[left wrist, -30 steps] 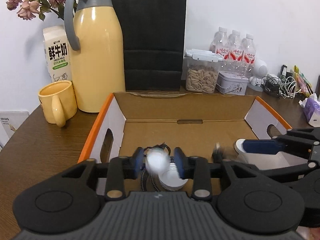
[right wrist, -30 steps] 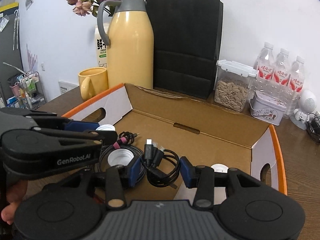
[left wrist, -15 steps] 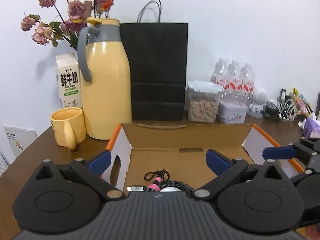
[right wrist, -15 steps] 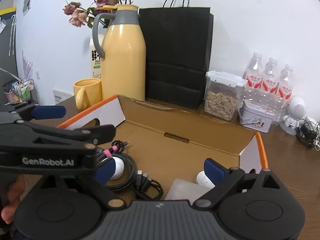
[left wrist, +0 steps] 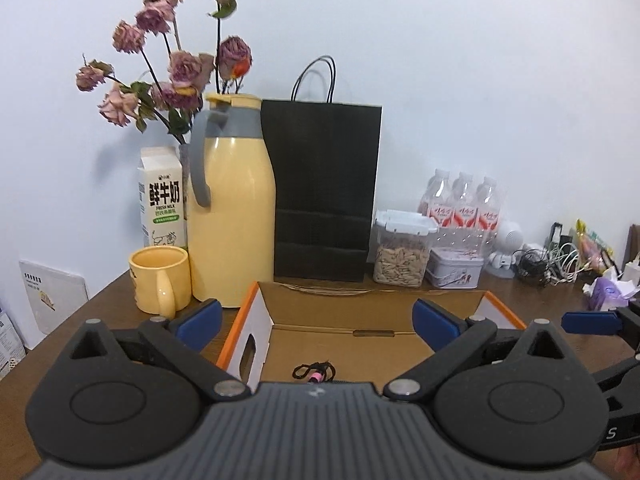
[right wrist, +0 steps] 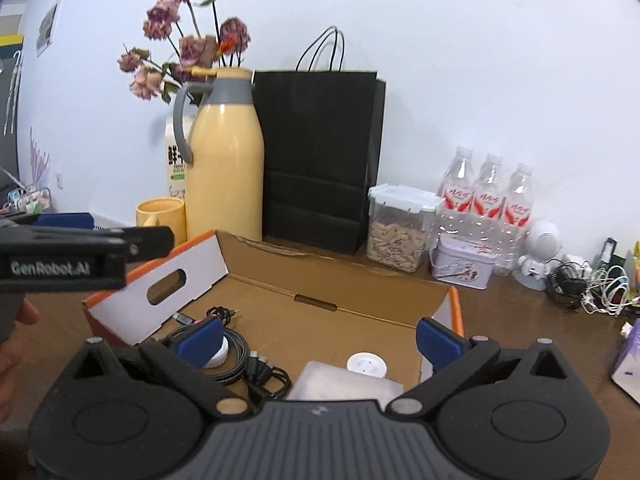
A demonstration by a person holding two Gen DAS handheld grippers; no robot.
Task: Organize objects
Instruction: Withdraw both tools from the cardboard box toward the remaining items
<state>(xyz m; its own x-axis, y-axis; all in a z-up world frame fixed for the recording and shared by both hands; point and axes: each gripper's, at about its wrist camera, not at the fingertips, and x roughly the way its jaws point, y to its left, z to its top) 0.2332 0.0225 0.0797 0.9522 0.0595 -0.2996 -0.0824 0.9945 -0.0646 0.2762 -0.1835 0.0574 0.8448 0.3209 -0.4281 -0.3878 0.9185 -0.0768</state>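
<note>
An open cardboard box (right wrist: 360,284) with orange rims stands on the brown table; it also shows in the left wrist view (left wrist: 340,320). Inside lie a coiled braided cable (right wrist: 236,364), a black USB cable (right wrist: 266,376), a white round puck (right wrist: 367,364) and a clear flat case (right wrist: 344,384). A cable end with a pink tie (left wrist: 315,372) shows in the left wrist view. My left gripper (left wrist: 316,322) is open and empty, raised above the box's near side. My right gripper (right wrist: 318,340) is open and empty above the box.
Behind the box stand a yellow thermos (left wrist: 230,208), a yellow mug (left wrist: 160,280), a milk carton (left wrist: 163,200), a black paper bag (left wrist: 324,192), a seed jar (left wrist: 402,256), a tin (left wrist: 456,268) and water bottles (left wrist: 464,204). Tangled cables (right wrist: 588,284) lie at right.
Both grippers opened, letting go of a white puck and a black cable into the box, then rose and drew back from the box.
</note>
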